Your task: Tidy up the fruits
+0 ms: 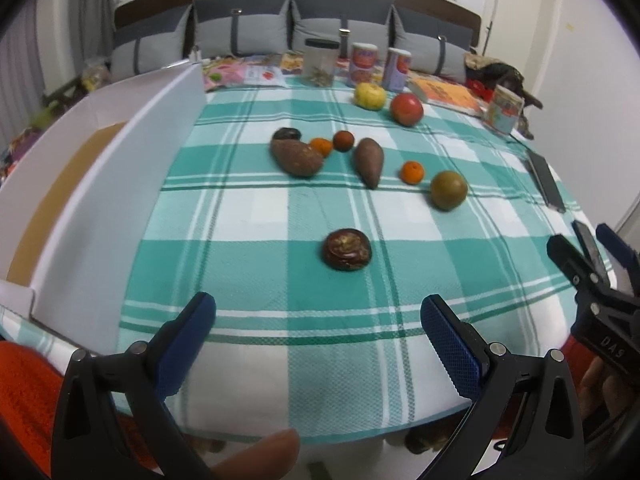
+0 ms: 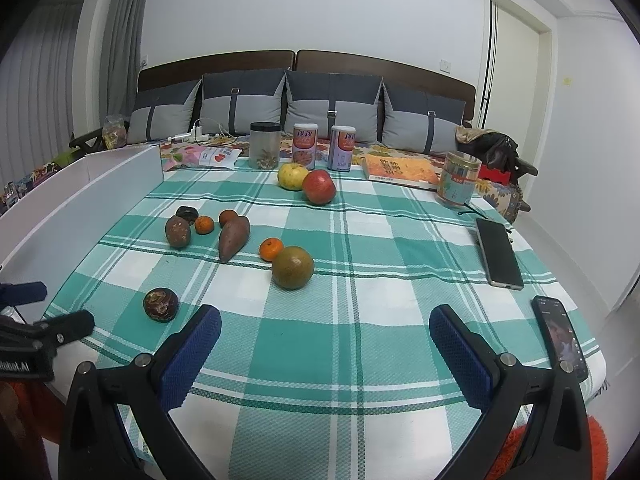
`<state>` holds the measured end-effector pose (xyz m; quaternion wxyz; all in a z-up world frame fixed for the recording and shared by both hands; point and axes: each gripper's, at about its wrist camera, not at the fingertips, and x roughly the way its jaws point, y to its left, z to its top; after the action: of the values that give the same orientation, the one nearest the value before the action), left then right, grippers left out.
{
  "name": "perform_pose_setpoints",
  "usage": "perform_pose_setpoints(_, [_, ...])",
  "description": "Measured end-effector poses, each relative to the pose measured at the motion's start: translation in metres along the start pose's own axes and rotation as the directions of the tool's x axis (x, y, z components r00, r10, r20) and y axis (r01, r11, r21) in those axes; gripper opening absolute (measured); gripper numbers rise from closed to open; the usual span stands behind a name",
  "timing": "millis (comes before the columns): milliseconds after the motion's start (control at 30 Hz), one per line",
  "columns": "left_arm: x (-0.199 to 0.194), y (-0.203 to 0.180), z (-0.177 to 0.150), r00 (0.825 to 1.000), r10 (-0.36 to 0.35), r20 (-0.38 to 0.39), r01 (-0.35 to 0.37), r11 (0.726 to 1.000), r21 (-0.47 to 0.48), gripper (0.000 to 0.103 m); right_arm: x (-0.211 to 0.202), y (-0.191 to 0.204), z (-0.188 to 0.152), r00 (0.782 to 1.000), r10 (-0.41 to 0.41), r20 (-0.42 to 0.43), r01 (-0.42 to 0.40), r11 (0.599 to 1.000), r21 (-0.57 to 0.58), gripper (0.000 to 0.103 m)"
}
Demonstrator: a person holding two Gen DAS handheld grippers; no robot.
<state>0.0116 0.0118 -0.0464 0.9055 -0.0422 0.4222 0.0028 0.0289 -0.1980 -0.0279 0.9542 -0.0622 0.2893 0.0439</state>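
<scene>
Both tongs wide open, empty, hovering at the near edge of the tabletop (image 2: 360,320): left tongs (image 1: 318,316), right tongs (image 2: 325,322). Nothing sorted yet, by the look of it. Fruits loose on the checked cloth: dark round fruit (image 1: 347,249) nearest the left tongs, green-brown fruit (image 2: 292,267) ahead of the right. White box (image 1: 120,184) open at far left, likely the drop spot, so the left side reaches it easiest.

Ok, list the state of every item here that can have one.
left hand-held gripper: open, empty
right hand-held gripper: open, empty
white box: open-topped
clear jar: lid on
near phone: screen lit
far phone: screen dark
book: closed, flat
</scene>
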Motion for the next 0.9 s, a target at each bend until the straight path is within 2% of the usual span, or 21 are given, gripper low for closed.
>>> perform_pose_setpoints(100, [0.009,-0.005,-0.004,0.999,0.032,-0.024,-0.031,0.999,0.030,0.102,0.004,-0.002,-0.001,1.000,0.002,-0.016,-0.002,1.000,0.008,0.103])
perform_pose_setpoints(233, [0.021,-0.006,-0.007,0.998,0.026,-0.064,-0.025,0.999,0.023,0.102,0.004,-0.005,-0.001,1.000,0.004,-0.013,-0.004,1.000,0.017,0.103])
perform_pose_setpoints(467, [0.006,-0.013,-0.003,0.999,0.033,0.023,-0.035,0.998,0.058,0.102,0.008,-0.010,-0.002,1.000,-0.002,-0.024,0.002,1.000,0.025,0.103])
perform_pose_setpoints(667, [0.034,-0.010,-0.015,0.995,0.047,-0.086,-0.041,0.997,0.071,0.102,0.013,-0.009,-0.004,0.999,0.012,-0.044,-0.010,0.999,0.030,0.103])
perform_pose_setpoints(833, [0.068,-0.004,-0.019,0.983,0.091,-0.160,-0.082,0.995,0.060,0.102,0.015,-0.008,-0.005,0.998,0.021,-0.058,-0.019,0.999,0.029,0.103])
perform_pose_setpoints(900, [0.074,0.000,-0.021,0.985,0.068,-0.161,-0.061,0.997,0.046,0.103,0.017,-0.008,-0.006,0.998,0.023,-0.066,-0.021,0.999,0.028,0.103])
